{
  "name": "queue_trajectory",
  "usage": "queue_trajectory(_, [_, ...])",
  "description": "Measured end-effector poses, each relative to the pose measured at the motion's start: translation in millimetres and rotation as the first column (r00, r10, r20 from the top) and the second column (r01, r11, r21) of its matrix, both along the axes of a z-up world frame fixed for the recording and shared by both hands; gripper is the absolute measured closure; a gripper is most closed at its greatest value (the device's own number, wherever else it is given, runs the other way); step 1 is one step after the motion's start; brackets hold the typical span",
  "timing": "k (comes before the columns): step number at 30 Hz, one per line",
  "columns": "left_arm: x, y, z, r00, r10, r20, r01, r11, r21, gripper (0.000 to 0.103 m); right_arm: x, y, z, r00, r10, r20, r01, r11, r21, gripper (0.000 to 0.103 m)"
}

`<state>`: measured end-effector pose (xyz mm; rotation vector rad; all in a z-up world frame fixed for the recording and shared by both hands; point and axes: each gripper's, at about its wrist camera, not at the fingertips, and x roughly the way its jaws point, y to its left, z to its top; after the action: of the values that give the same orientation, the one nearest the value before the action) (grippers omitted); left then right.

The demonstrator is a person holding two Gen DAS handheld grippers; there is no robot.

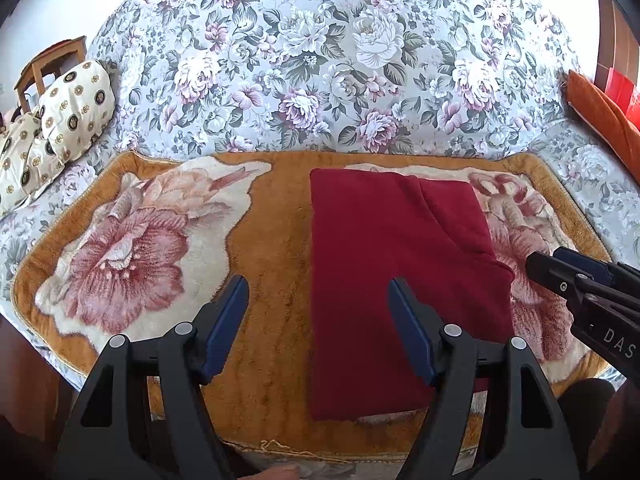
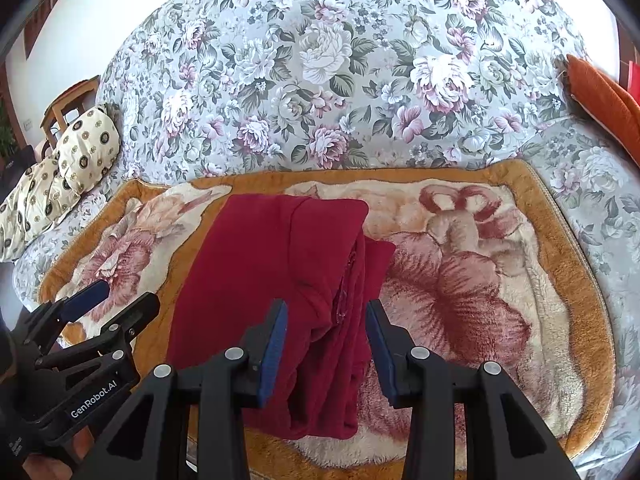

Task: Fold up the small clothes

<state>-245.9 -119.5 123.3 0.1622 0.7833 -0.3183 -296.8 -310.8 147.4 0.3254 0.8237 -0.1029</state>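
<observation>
Red cloth (image 2: 276, 292) — one garment, folded — lies on the plush rug (image 2: 472, 280) on the sofa (image 2: 320, 80), its long axis running near to far. Right gripper (image 2: 326, 344), nearer, straddles its layered right edge, jaws apart and empty; left gripper (image 1: 318, 320) gapes over its left edge.

You are in a home living room, floral-upholstered sofa (image 1: 320, 60), fluffy rose-patterned orange throw blanket (image 1: 272, 240), cream medallion-print cushions (image 1: 76, 108).

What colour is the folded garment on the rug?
Plain dark red fleece garment, no print; clearest in the left wrist view.
</observation>
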Motion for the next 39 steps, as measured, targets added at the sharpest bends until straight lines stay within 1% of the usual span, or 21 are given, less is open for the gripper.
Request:
queue_trajectory(10, [1.9,-2.8,-1.7,1.000,-0.022,-0.004,0.022,1.000,0.000,0.031,2.1,-1.7,-3.2,1.000,0.003,-0.012,-0.003,1.000,0.002,0.064])
queue_trajectory(27, [4.3,-0.4,-1.3,1.000,-0.013,-0.012,0.013,1.000,-0.010,0.031,4.4,0.1,-3.2,1.000,0.007,-0.014,-0.007,1.000,0.007,0.064])
queue_trajectory(36, [4.7,1.7,0.5,1.000,-0.009,0.018,0.009,1.000,-0.027,0.031,5.1,0.7,-5.5,1.000,0.008,-0.018,-0.007,1.000,0.009,0.063])
queue_trajectory(39, [5.4,0.8,0.9,1.000,-0.009,0.025,0.010,1.000,-0.018,0.031,5.0,0.7,-5.6,1.000,0.007,-0.018,-0.007,1.000,0.011,0.063])
